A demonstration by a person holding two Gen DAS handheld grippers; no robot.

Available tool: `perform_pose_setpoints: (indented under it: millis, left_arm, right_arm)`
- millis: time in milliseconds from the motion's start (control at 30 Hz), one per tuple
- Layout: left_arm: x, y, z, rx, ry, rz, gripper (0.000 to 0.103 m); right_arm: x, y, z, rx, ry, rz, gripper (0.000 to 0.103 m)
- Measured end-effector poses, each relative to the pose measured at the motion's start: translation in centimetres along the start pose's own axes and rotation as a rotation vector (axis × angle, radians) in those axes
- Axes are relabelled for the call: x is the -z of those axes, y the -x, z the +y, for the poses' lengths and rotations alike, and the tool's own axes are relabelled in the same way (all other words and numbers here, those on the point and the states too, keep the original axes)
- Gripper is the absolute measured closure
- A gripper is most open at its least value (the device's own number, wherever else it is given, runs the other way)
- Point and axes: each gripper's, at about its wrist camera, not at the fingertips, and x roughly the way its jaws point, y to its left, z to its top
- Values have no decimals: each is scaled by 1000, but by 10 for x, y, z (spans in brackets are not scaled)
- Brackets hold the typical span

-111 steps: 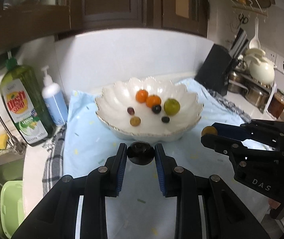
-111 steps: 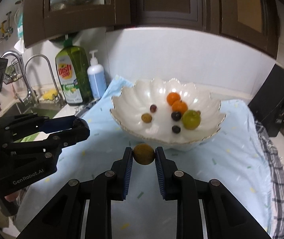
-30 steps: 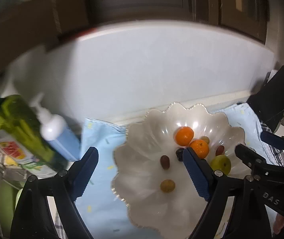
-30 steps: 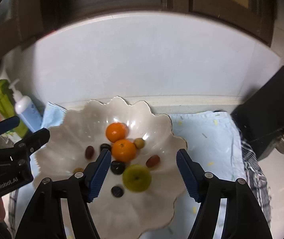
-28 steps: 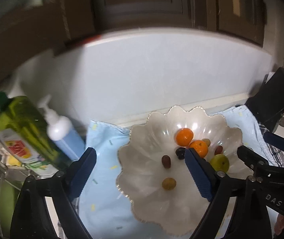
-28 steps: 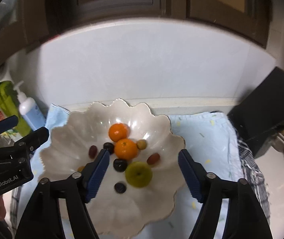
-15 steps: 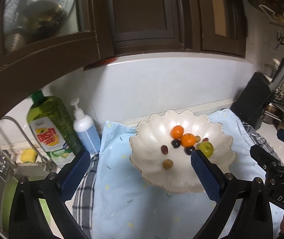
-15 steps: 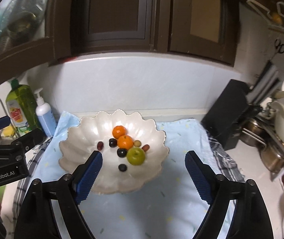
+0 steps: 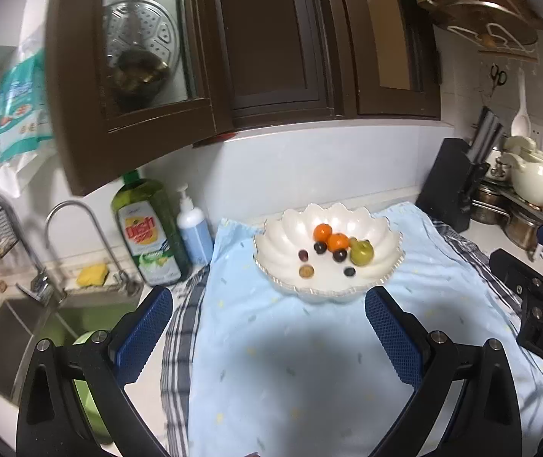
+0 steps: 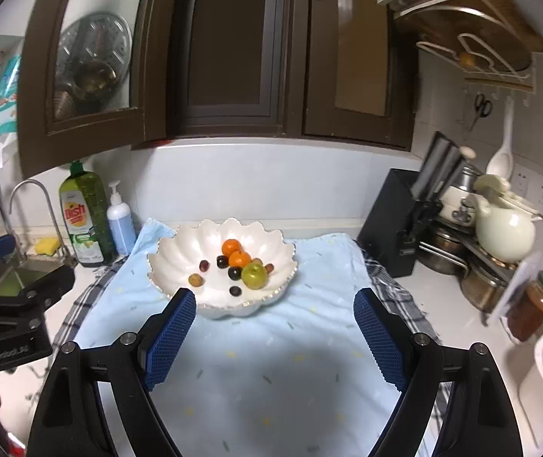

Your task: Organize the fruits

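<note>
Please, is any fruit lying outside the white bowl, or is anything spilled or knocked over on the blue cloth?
Nothing stands out. All the fruit in view sits inside the white bowl, which stands level on the blue cloth. No spill or stray fruit shows on the cloth. The left gripper and right gripper are both open and hold nothing.

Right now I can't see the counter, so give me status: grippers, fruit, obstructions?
Left gripper open, empty. Right gripper open, empty. Fruit in scalloped white bowl on light blue cloth. Nothing between grippers and bowl.

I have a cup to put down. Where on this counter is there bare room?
The blue cloth in front of the white bowl lies bare. The right corner is crowded with pots, a knife block and a jar.
</note>
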Motion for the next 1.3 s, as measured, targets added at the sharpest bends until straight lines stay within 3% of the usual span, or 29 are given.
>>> perform_pose_setpoints:
  millis: [567,1300]
  left_arm:
    - [61,142,-25,-31,-11,-69,0]
    - [78,199,-41,-27,-9,-112,0]
  right_arm:
    - [62,125,-15,-110,4,-27,17]
    - [84,180,-33,-126,5,-51,17]
